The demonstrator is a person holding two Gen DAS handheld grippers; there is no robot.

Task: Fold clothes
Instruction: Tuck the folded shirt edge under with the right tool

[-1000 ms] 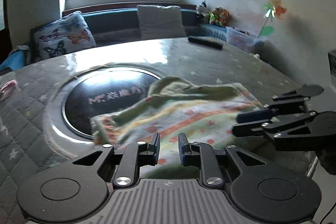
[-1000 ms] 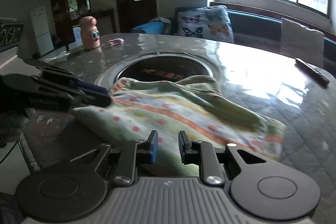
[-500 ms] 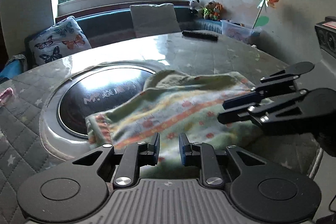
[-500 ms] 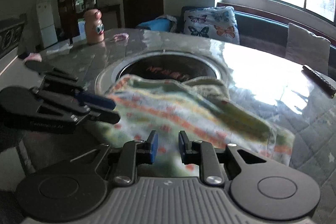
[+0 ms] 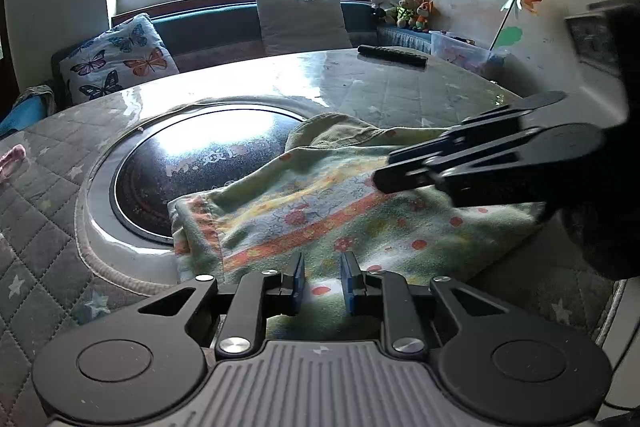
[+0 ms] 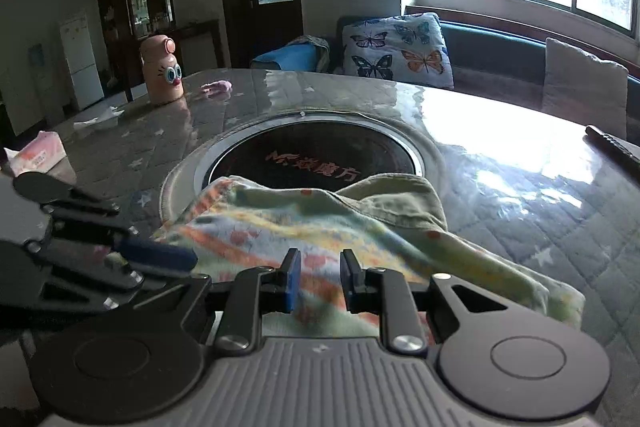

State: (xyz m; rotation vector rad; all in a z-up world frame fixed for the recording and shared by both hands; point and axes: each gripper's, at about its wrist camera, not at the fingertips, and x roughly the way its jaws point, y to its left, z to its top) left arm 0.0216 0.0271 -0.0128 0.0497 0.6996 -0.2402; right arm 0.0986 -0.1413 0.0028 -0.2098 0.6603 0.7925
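A small green garment [image 5: 320, 211] with orange stripes and red dots lies folded on the table, partly over the dark round hob [image 5: 192, 163]. It also shows in the right wrist view [image 6: 320, 227]. My left gripper [image 5: 322, 281] is open and empty, just above the garment's near edge. My right gripper [image 6: 318, 281] is open and empty over the garment's near side. The right gripper appears in the left wrist view [image 5: 460, 167] above the garment's right part. The left gripper appears in the right wrist view [image 6: 132, 251] at the garment's left edge.
The quilted round table [image 5: 420, 95] carries a black remote [image 5: 392, 55] at the far side. A pink character bottle [image 6: 162, 71], a small pink object [image 6: 216, 87] and a tissue pack [image 6: 40, 155] sit at the far left. A bench with cushions [image 5: 120, 59] runs behind.
Both grippers have lifted and pulled back a little from the garment, staying open. The right gripper has moved inward over the garment's right part. The garment lies still.
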